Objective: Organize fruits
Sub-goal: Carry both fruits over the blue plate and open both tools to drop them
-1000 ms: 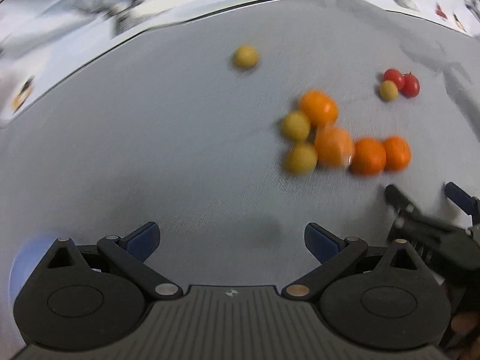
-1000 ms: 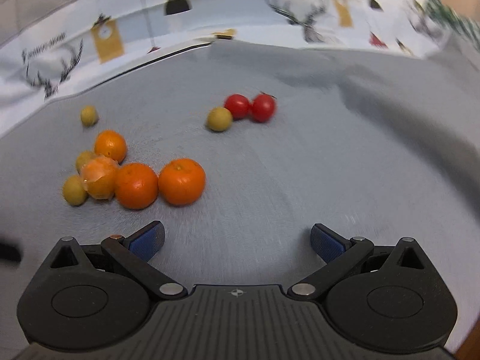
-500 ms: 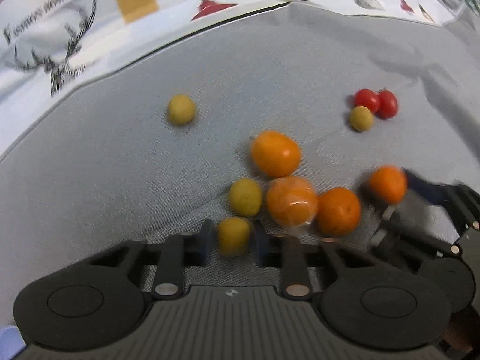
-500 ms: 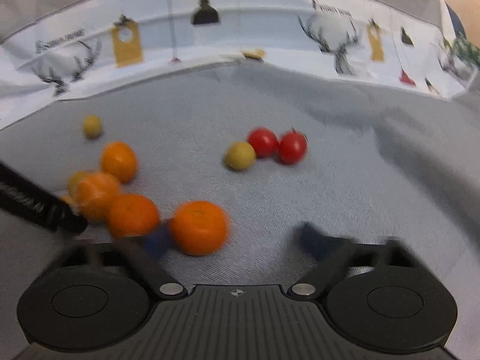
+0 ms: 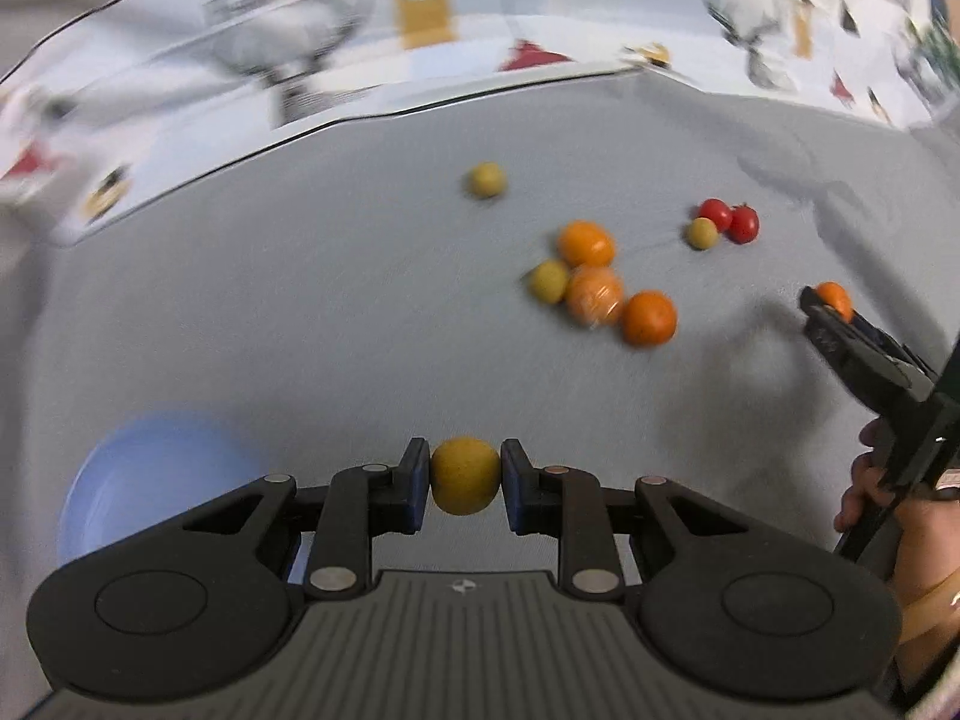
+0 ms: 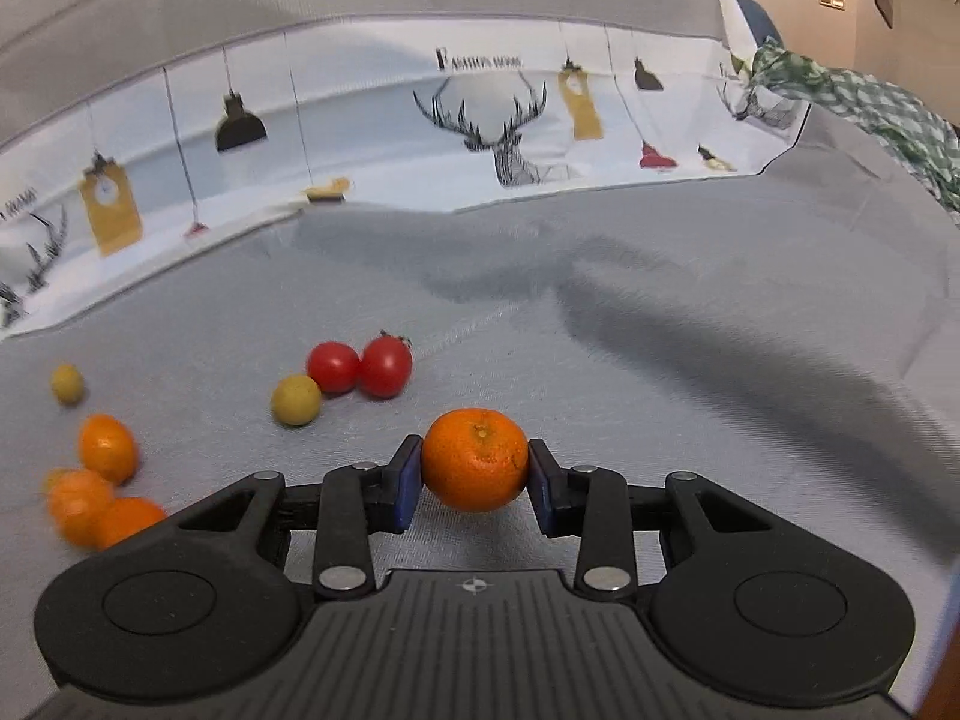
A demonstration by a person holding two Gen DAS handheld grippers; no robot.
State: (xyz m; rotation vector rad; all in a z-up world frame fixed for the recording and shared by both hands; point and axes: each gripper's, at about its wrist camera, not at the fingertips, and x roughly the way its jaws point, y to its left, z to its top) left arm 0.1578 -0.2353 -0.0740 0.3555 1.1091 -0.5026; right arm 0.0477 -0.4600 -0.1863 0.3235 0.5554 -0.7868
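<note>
My left gripper [image 5: 465, 483] is shut on a small yellow-green fruit [image 5: 465, 471], held above the grey cloth. The jaws of my right gripper [image 6: 474, 471] are closing with their pads against a tangerine [image 6: 475, 459]; it also shows at the right of the left wrist view, where the tangerine [image 5: 835, 295] peeks past the fingers. On the cloth lie three more tangerines [image 5: 648, 318], a yellow-green fruit [image 5: 549, 281] touching them, another [image 5: 487, 180] alone farther back, and two red tomatoes [image 6: 360, 366] beside a yellow-green fruit [image 6: 295, 399].
A pale blue bowl [image 5: 120, 480] sits low left of my left gripper. A printed white cloth [image 6: 510, 120] runs along the back, with a green checked cloth [image 6: 870, 102] at the far right. A person's hand [image 5: 870, 480] holds the right gripper.
Both grippers went from wide open to closed on fruit. The left rose with the yellow-green fruit; the right took the rightmost tangerine away from the cluster.
</note>
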